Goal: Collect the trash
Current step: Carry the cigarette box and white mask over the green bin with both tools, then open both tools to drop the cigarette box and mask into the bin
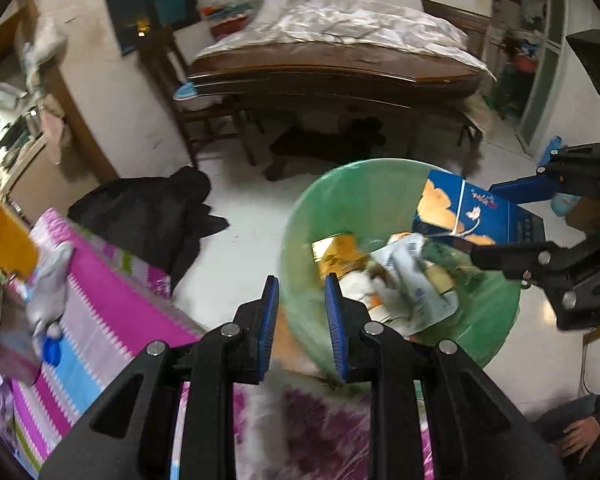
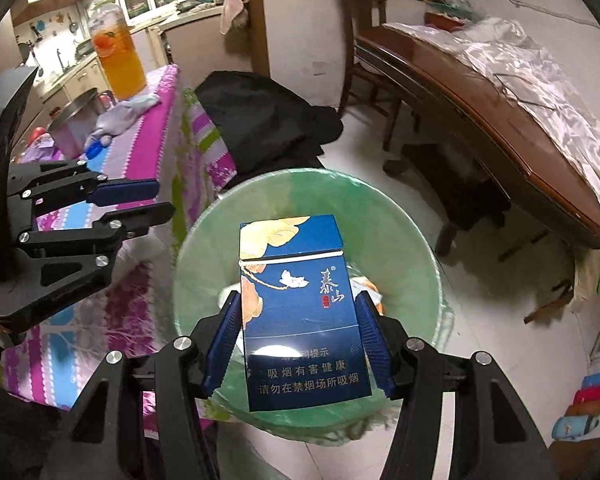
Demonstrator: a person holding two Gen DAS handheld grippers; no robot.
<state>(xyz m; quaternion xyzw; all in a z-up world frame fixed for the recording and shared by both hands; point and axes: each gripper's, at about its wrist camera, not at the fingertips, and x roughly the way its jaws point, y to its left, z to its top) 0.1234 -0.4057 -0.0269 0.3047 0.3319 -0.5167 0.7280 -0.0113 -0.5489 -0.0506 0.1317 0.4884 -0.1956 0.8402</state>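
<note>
Since the green bin already has a heap of wrappers and paper in the bottom, I'd say a fair bit of the collecting is done. What's happening right now is the drop of one more piece: a blue cigarette pack. It isn't in yet. The right hand-held gripper is clamped on it, one blue pad pressed on each long edge, and the pack sticks out forward past the fingertips, hanging directly over the bin's open mouth. From the left wrist view you can see the same pack poking in over the far rim, above the trash and not touching it.

The left hand-held gripper is carrying nothing. Its jaws are nearly together with only a narrow gap, and all that shows through the gap is the bin wall and the floor. It hovers over the near rim, next to the edge of the pink striped cloth on the surface.

What's left, as far as I can tell: let go of the pack so it falls in, then check the surface. There's a crumpled grey-white thing and a small blue cap lying on the cloth by a steel pot and a jar of orange drink. Those two could be trash too, can't say for sure.
</note>
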